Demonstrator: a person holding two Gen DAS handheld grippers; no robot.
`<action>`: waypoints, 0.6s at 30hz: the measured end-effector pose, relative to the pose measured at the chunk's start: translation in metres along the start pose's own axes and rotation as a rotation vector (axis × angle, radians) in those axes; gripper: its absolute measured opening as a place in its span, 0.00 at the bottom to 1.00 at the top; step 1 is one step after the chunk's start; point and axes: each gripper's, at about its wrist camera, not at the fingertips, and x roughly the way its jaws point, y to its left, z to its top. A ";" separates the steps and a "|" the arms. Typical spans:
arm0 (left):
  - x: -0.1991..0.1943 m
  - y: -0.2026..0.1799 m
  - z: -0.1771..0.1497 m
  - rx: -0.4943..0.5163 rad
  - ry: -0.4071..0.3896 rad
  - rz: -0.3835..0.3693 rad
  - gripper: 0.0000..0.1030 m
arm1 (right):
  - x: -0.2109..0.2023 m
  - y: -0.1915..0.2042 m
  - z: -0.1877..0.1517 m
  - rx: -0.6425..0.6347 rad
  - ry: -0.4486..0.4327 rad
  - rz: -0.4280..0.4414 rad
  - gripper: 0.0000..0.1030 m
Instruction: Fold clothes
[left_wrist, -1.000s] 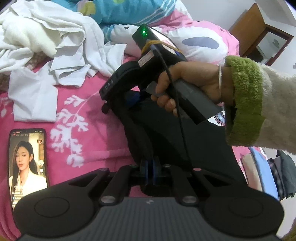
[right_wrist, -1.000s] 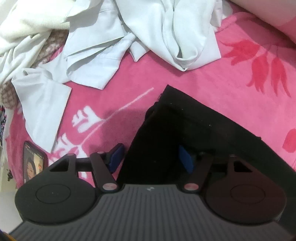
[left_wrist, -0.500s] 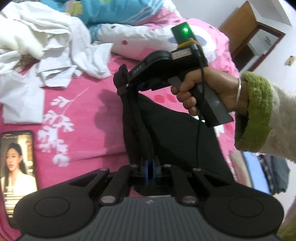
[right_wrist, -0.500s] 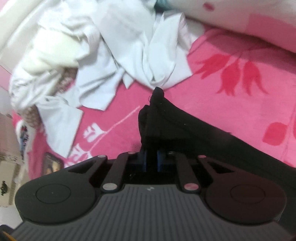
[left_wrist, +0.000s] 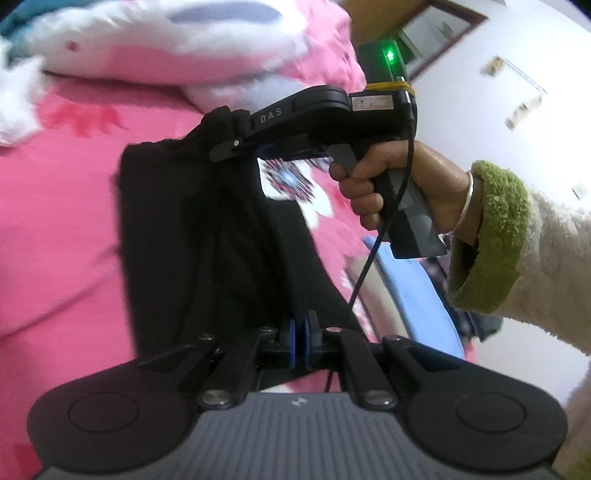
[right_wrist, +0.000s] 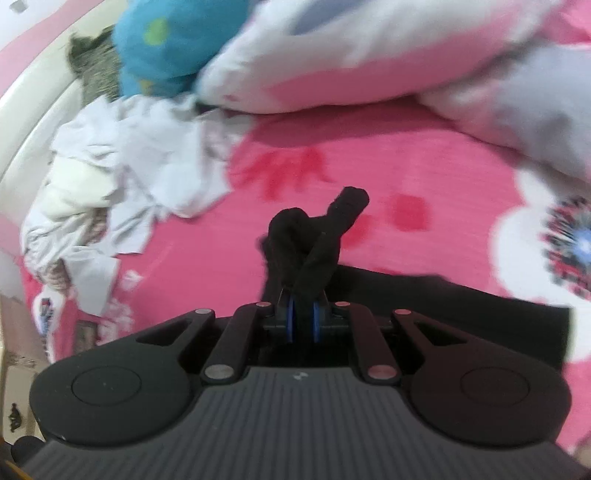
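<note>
Item: black garment (left_wrist: 207, 236), centre of the left wrist view, strung between both grippers above the pink bed (left_wrist: 62, 206).

Handling: judged soft, light and limp; it sags and creases between the two holds, so no stiffness to rely on. Not fragile. Thin cloth may slide from a shallow pinch.

Holds: left gripper (left_wrist: 299, 341), jaws nearly together, clamped on the near edge. Right gripper (right_wrist: 301, 317), jaws have just been closing, now narrow and pinching a bunched corner that sticks up past the pads.

Advice: take it at edges or corners, deep in the pads.

Also present: white clothes (right_wrist: 122, 170), upper left of the right wrist view, unfolded.
</note>
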 end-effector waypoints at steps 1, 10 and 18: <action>0.011 -0.002 0.001 0.006 0.016 -0.010 0.05 | -0.002 -0.013 -0.005 0.006 -0.003 -0.015 0.07; 0.088 -0.021 0.015 0.064 0.128 -0.058 0.05 | -0.006 -0.097 -0.035 0.093 -0.015 -0.075 0.07; 0.101 -0.030 0.016 0.092 0.155 -0.080 0.05 | -0.011 -0.130 -0.039 0.098 -0.012 -0.071 0.07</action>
